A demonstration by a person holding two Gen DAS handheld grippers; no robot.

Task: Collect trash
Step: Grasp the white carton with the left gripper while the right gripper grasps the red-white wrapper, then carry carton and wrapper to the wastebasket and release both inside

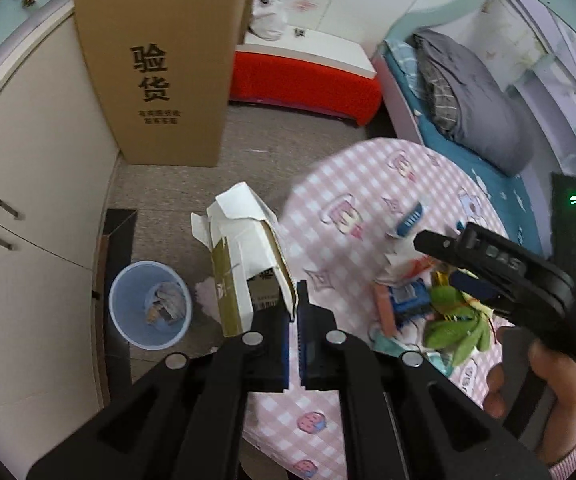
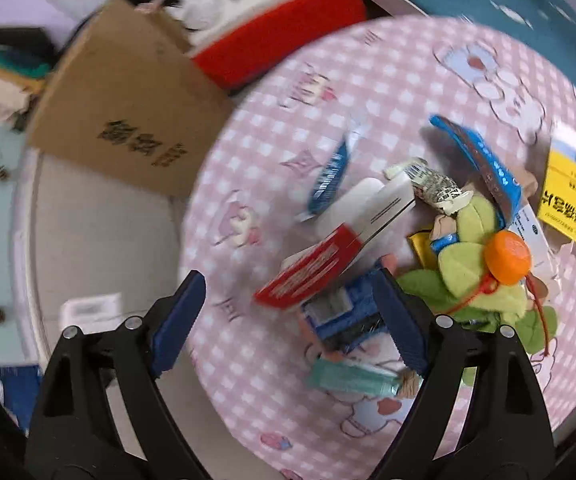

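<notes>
a: your left hand-held gripper is closed on the torn white carton. the pads pinch the lower flap of it, and the carton stands up and tilts to the left, over the floor at the edge of the bench.

b: and where is the bin from there?

a: the blue trash bin stands on the floor, to the left and lower than the carton, just beside the white cabinet. some crumpled trash lies already inside it. behind it you have the tall brown cardboard box with black characters.

b: and your right side?

a: your right hand-held gripper is open wide, nothing is between the fingers. it hovers over the near part of the bench with the pink checked cloth. the right finger is just beside a small blue box, i cannot tell if it touches. a red and white box lies tilted over that blue box.

b: what else is in the pile?

a: a green plush toy with an orange cap on it, a blue wrapper more to the left, a yellow box at the far right, and a pale green tube near your right finger. the picture from the right wrist is blurred, so small labels i cannot read.
</notes>
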